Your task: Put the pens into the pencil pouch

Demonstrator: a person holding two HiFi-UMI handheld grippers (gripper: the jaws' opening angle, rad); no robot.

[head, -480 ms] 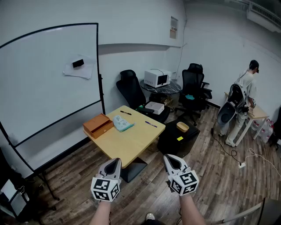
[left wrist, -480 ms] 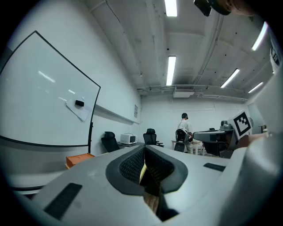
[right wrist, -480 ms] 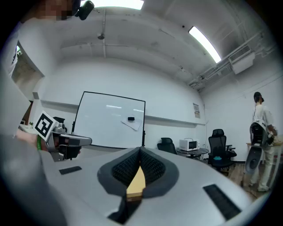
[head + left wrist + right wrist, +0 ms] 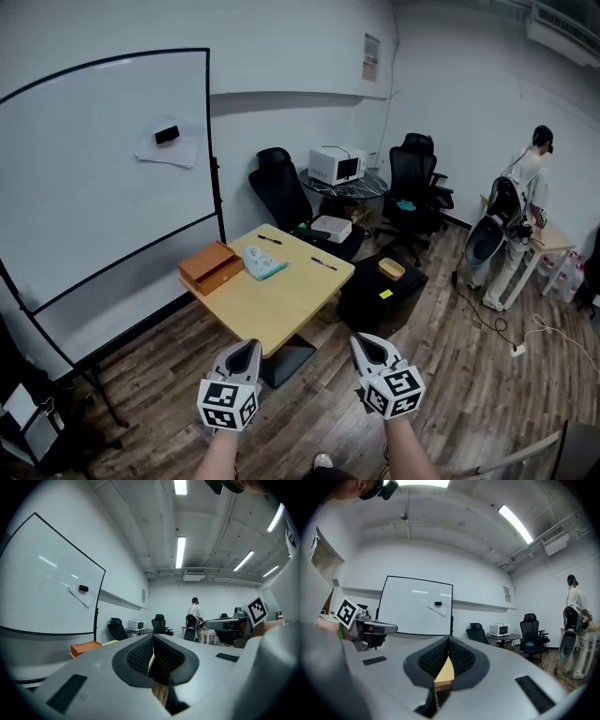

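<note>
A light wooden table (image 4: 281, 305) stands a few steps ahead of me. On it lie a teal pencil pouch (image 4: 262, 263), one dark pen (image 4: 270, 240) near the far edge and another pen (image 4: 323, 264) toward the right edge. My left gripper (image 4: 246, 345) and right gripper (image 4: 361, 339) hang side by side in front of me, well short of the table. Both are shut with nothing held. The left gripper view shows its jaws (image 4: 153, 641) meeting at the tip, and the right gripper view shows the same (image 4: 448, 644).
An orange box (image 4: 211, 265) sits on the table's left part. A whiteboard (image 4: 103, 187) on a stand fills the left. Black office chairs (image 4: 281, 187), a microwave (image 4: 336, 166) and a black cabinet (image 4: 380, 295) stand behind the table. A person (image 4: 525, 220) stands at far right.
</note>
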